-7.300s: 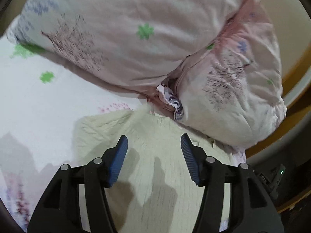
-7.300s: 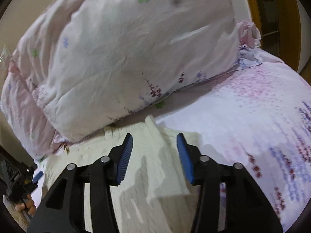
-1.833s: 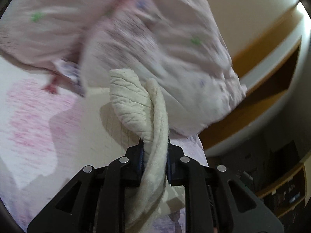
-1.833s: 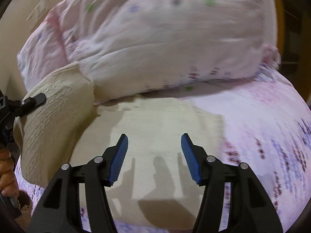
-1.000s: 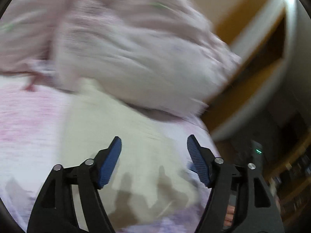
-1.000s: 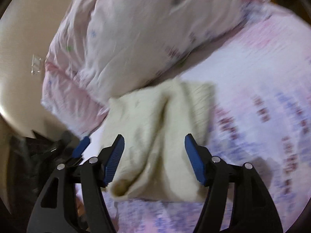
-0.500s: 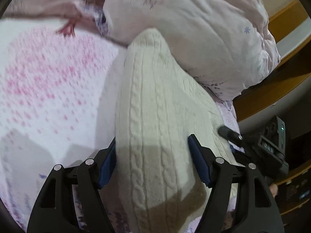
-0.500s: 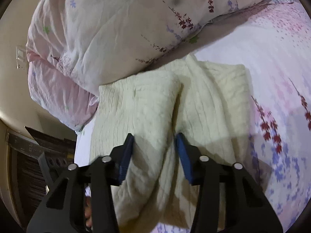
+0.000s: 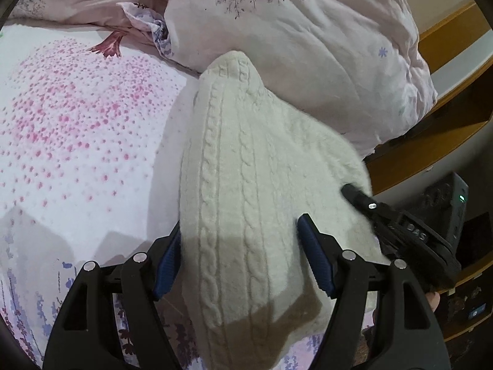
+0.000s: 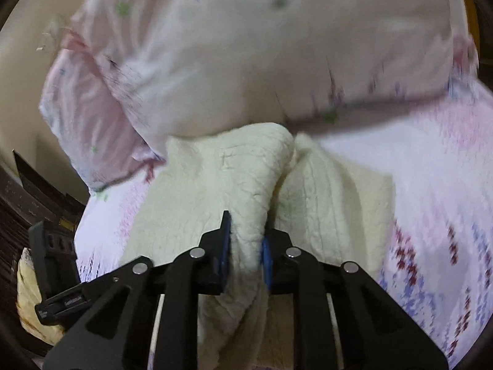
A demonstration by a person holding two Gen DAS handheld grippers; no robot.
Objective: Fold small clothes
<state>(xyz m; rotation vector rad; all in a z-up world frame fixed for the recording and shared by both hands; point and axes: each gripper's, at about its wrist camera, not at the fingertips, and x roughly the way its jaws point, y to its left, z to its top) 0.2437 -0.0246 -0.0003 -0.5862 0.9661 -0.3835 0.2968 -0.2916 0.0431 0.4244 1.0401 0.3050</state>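
A cream cable-knit sweater (image 9: 246,166) lies on the flower-print bed (image 9: 77,129), its far end up against the big pink pillows (image 9: 308,37) at the head. It is partly folded already, bunched into a long ridge running away from the person.

The right tongs (image 10: 245,240) are pinched tight on a raised fold of the knit; in the right wrist view the blue pads press in from both sides and the cloth puckers between them. The left tongs (image 9: 243,256) stand wide apart, one finger to either side of the sweater's near end, with the knit humped up between them. They grip nothing that I can see, though the left pad is close against the cloth. In the left wrist view the other tool (image 9: 400,225) comes in from the right and meets the sweater's edge.

To my eye this is the middle of a fold: the right side has its hold and the left is about to take a matching one. The next move seems to call for the left tongs to close on the near edge, then for both to lift and carry the fold over evenly. The knit is thick and slack, so a shallow pinch could slip or drag the lower layers out of line.
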